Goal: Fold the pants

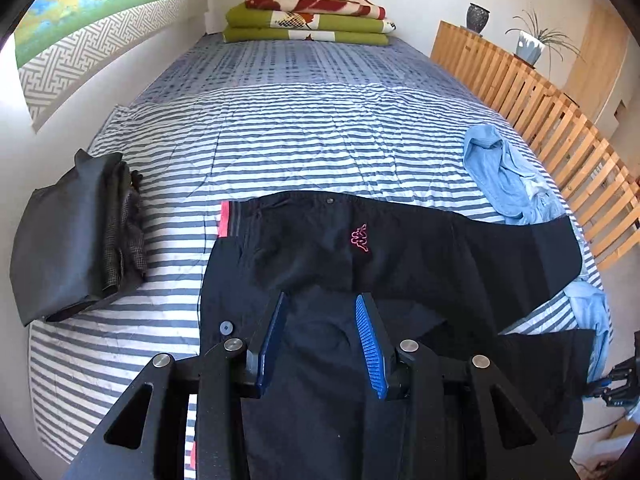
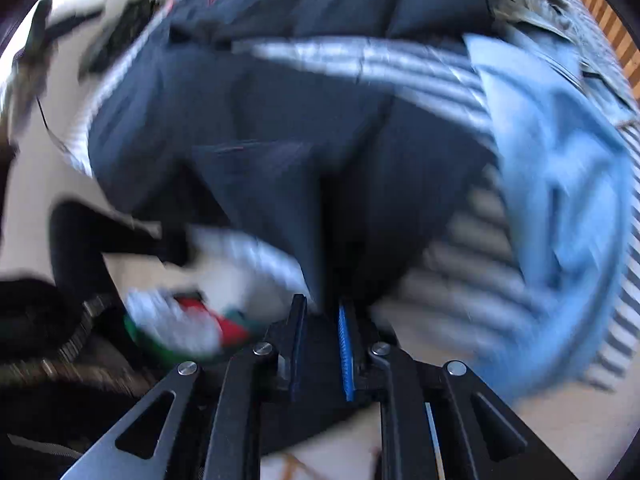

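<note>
Black pants lie across the near end of a striped bed, legs splayed toward its right edge. Left hand-held gripper hovers over the cloth, fingers apart. Right hand-held gripper is clamped on pants fabric at the bed's edge; that view is blurred. Blue garment lies right, dark folded pile left. Mid-bed is open.

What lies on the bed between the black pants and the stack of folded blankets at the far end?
In the left wrist view, only bare striped bedcover lies between the black pants and the folded blankets.
</note>
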The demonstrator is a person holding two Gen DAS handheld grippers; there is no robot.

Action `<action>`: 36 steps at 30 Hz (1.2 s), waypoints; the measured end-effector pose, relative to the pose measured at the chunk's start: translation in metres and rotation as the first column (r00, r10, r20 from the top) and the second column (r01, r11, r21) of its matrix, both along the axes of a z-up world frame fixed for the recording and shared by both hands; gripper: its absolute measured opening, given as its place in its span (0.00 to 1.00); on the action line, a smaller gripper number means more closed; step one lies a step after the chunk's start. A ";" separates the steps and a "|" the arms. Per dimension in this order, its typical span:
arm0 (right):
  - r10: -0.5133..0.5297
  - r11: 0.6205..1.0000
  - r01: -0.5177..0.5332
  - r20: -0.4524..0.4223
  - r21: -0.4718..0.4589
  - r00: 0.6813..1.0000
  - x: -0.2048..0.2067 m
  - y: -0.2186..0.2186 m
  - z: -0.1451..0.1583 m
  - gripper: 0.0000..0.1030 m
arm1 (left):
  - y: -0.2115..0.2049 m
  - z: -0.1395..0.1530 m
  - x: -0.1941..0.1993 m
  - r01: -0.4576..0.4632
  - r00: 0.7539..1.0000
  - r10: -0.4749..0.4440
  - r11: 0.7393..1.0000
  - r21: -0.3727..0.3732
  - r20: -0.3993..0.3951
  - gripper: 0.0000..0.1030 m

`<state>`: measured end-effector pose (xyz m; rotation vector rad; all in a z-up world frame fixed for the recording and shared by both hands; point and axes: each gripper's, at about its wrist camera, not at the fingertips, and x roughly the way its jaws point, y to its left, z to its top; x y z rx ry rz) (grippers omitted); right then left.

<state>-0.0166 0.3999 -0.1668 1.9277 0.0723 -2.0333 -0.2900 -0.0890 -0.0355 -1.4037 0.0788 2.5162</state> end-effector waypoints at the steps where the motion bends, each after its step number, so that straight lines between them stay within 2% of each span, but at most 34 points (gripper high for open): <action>1: -0.037 0.999 0.037 -0.013 0.013 0.999 0.004 0.007 0.007 0.14 | 0.001 0.001 0.003 0.006 1.000 -0.006 1.000 -0.008 -0.001 0.38; 5: -0.148 0.989 0.144 -0.108 -0.043 0.983 0.008 0.019 0.050 0.14 | 0.010 0.002 0.015 0.048 0.999 -0.047 0.998 -0.038 0.008 0.38; 8: -0.154 0.981 0.132 -0.154 -0.142 0.976 0.010 0.002 0.096 0.14 | 0.015 0.012 0.023 0.077 0.997 -0.078 0.995 -0.060 -0.005 0.38; 10: -0.133 0.982 0.097 -0.231 -0.160 0.964 0.010 -0.016 0.130 0.22 | 0.018 0.020 0.028 0.091 0.995 -0.092 0.994 -0.065 -0.026 0.38; 12: -0.138 0.984 0.088 -0.347 -0.157 0.928 0.008 -0.027 0.160 0.52 | 0.028 0.024 0.031 0.122 0.992 -0.124 0.991 -0.057 -0.026 0.38; 13: -0.163 0.981 0.103 -0.410 -0.165 0.897 0.004 -0.028 0.172 0.56 | 0.037 0.022 0.033 0.147 0.989 -0.149 0.987 -0.057 -0.024 0.38; 15: -0.210 0.973 0.140 -0.463 -0.182 0.861 -0.009 -0.024 0.177 0.57 | 0.059 0.014 0.038 0.197 0.980 -0.198 0.979 -0.054 -0.009 0.38; 17: -0.254 0.965 0.191 -0.475 -0.177 0.842 -0.035 -0.017 0.167 0.57 | 0.083 -0.001 0.043 0.254 0.967 -0.253 0.966 -0.043 0.025 0.38; 21: -0.329 0.944 0.293 -0.436 -0.149 0.838 -0.092 0.002 0.120 0.57 | 0.129 -0.044 0.052 0.346 0.934 -0.341 0.938 -0.028 0.110 0.38; 26: -0.376 0.925 0.362 -0.417 -0.117 0.827 -0.153 0.026 0.063 0.57 | 0.161 -0.096 0.048 0.365 0.912 -0.353 0.931 -0.019 0.211 0.36; 31: -0.353 0.929 0.366 -0.431 -0.056 0.830 -0.190 0.028 0.031 0.57 | 0.182 -0.130 0.035 0.340 0.922 -0.311 0.936 -0.097 0.230 0.36; 36: -0.326 0.942 0.329 -0.395 -0.062 0.859 -0.209 0.022 0.011 0.56 | 0.189 -0.147 0.019 0.293 0.934 -0.260 0.950 -0.110 0.244 0.36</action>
